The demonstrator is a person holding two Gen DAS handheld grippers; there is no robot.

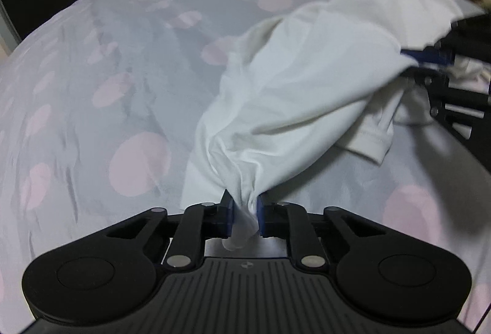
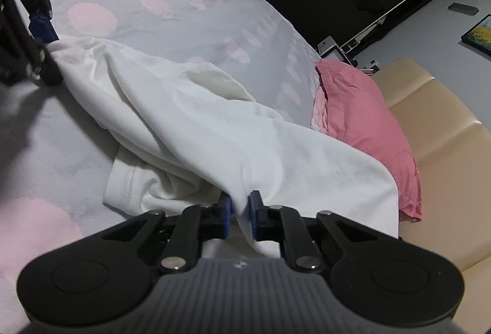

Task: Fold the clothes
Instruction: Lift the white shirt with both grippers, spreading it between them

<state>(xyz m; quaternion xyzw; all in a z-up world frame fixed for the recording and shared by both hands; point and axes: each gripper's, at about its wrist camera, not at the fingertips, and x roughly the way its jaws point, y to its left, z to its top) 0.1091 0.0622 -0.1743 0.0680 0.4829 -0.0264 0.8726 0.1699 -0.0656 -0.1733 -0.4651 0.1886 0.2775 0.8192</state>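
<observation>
White cotton shirt (image 1: 307,82) lies bunched on the dotted grey bedspread (image 1: 107,57), strung between two pinches. Left gripper (image 1: 244,211) and right gripper (image 2: 239,212) each clamp narrow on a gathered edge, likely to lift and spread it flat; pink pillow (image 2: 368,125) beyond.

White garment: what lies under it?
Under the white garment, the polka-dot bedspread shows around its edges; whatever lies beneath its bunched middle is covered.

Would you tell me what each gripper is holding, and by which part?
Both hold the white shirt: the left gripper pinches a bunched edge, the right gripper a fold of fabric elsewhere on it. Which parts of the garment, I cannot tell.
</observation>
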